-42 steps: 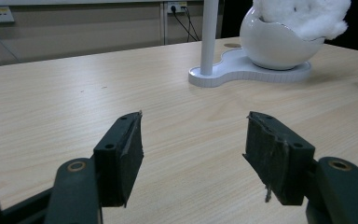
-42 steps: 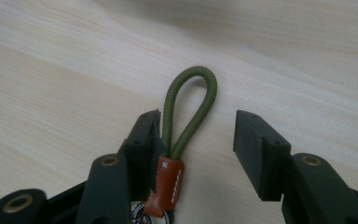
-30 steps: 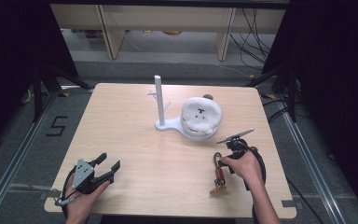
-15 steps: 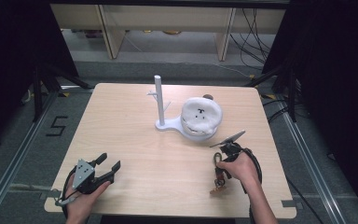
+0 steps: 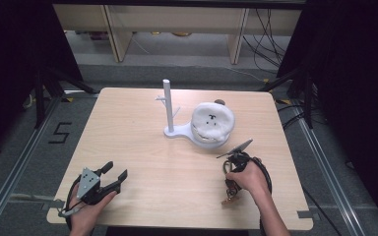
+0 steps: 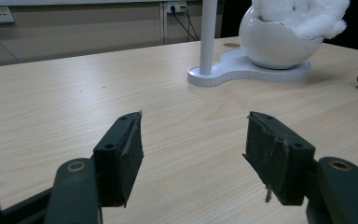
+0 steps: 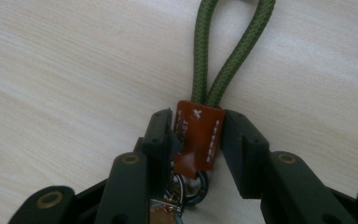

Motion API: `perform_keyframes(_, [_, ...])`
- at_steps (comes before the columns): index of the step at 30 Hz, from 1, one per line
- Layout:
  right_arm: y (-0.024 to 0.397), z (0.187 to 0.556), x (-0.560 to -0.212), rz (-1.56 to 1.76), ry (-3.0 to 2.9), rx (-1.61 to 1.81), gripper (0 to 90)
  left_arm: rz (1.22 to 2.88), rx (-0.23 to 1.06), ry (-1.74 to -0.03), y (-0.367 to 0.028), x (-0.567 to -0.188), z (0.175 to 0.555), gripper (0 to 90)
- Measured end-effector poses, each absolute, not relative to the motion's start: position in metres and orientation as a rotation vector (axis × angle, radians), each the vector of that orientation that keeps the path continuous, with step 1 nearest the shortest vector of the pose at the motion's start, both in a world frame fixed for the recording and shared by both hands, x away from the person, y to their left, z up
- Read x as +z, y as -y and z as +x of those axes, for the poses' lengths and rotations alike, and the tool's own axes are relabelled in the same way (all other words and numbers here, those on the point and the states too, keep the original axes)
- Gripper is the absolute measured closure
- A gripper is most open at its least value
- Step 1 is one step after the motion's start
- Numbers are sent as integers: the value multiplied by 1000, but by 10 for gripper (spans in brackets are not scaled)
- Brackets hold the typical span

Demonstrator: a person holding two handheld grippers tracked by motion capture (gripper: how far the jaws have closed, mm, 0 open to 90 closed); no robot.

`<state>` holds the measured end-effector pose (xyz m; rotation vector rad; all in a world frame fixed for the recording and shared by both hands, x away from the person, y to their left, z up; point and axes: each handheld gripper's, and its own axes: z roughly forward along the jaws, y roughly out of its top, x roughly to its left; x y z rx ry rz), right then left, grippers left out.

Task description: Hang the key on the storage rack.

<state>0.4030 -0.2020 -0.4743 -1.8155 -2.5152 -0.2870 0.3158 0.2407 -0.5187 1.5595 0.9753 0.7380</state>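
Since the earlier frames my right hand has slid a little nearer to me and tipped its gripper (image 5: 232,184) down onto the key fob (image 7: 198,137), and the jaws have just been closing around it. Left hand hasn't shifted.

Right gripper view: brown leather tab of the key fob sits between my two black jaws, both pads at its sides, looks clamped on it now. Green cord loop (image 7: 228,51) runs up out of the tab and lies flat on the table (image 5: 142,147). Metal ring (image 7: 189,186) hangs below the tab, tucked between the jaws, partly hidden.

High view: key fob is on the near right part of the table, under my right hand (image 5: 248,177), well apart from the white stand (image 5: 170,110) at the table's middle. Stand has an upright post with small pegs, and a white bowl (image 5: 211,132) on its base holding a fluffy white toy (image 5: 211,118).

Left gripper (image 5: 109,178) rests at the near left edge, jaws wide apart, nothing between them. Left gripper view shows bare wood between the pads (image 6: 123,156), stand and bowl farther off.
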Motion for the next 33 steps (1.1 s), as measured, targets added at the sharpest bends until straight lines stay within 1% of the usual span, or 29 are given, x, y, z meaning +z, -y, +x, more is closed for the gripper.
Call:
perform_keyframes(2, [199,402,-475,-1835,2502,-298,657,1559,736,-972,-241,-519,316,356])
perform_keyframes(4, [200,404,-476,-1777,2570,-307,675,1566,739,-964,-241,-519,316,356])
perform_keyframes(6, [196,403,-472,-1811,2503,-238,688,1565,738,-964,-241,-519,316,356])
perform_keyframes(9, [196,403,-472,-1815,2493,-239,699,1565,743,-969,-241,-519,316,356])
perform_keyframes(10, [196,403,-473,-1821,2493,-262,704,1566,744,-969,-242,-519,316,356])
perform_keyframes(11, [200,403,-474,-1789,2542,-341,747,1566,744,-969,-242,-519,316,356])
perform_keyframes(13, [203,403,-473,-1757,2563,-368,757,1560,745,-970,-241,-519,316,356])
perform_keyframes(14, [202,401,-469,-1790,2504,-331,760,1563,742,-969,-241,-519,316,356])
perform_keyframes(20, [207,398,-472,-1760,2568,-437,781,1582,739,-974,-241,-518,315,356])
perform_keyframes(25, [206,391,-464,-1787,2544,-426,792,1570,736,-968,-241,-519,316,356])
perform_keyframes(33, [206,380,-454,-1765,2581,-644,795,1575,714,-969,-240,-518,315,356])
